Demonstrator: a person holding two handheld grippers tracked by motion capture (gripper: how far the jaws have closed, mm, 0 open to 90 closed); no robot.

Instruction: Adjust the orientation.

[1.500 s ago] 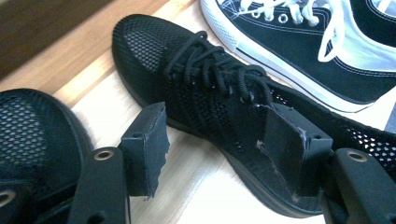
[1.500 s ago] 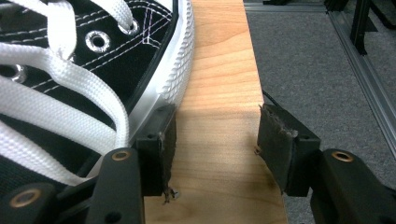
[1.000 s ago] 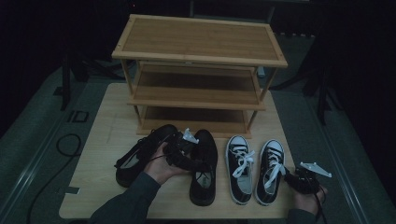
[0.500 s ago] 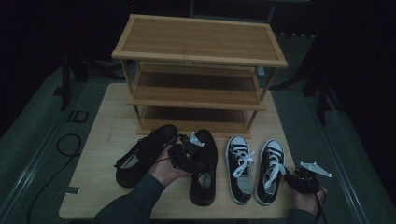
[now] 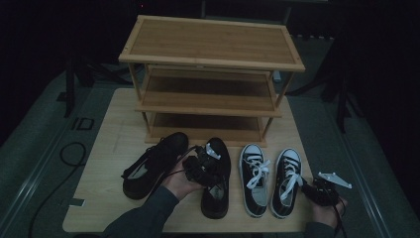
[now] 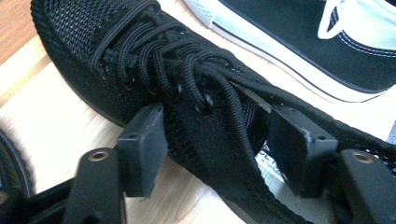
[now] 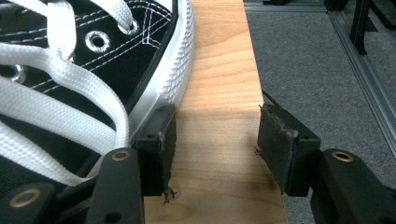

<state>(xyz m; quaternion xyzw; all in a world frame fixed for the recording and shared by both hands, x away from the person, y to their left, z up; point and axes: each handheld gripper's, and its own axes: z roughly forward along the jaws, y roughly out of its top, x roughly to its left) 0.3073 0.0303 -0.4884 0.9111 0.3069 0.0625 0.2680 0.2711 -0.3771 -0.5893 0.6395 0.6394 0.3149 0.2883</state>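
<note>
Two black lace-up shoes lie on the wooden board in front of the rack, one on the left (image 5: 153, 163) and one to its right (image 5: 216, 198). My left gripper (image 5: 210, 166) sits on the right black shoe. In the left gripper view it (image 6: 217, 149) is open, its jaws straddling that shoe's mesh side (image 6: 205, 126) below the laces, one pad outside and one at the opening. A pair of black-and-white sneakers (image 5: 253, 181) (image 5: 286, 178) lies further right. My right gripper (image 5: 313, 187) (image 7: 215, 144) is open over bare wood, its left jaw against the right sneaker's white sole (image 7: 180, 70).
A three-shelf wooden shoe rack (image 5: 210, 49) stands at the back of the board (image 5: 106, 148), its shelves bare. The board's right edge (image 7: 266, 154) runs just past my right gripper, with grey floor and a metal rail beyond. A black cable loops on the floor at left (image 5: 72, 153).
My left gripper has shifted slightly right and down onto the right black shoe. The right gripper and the sneakers have not moved.
</note>
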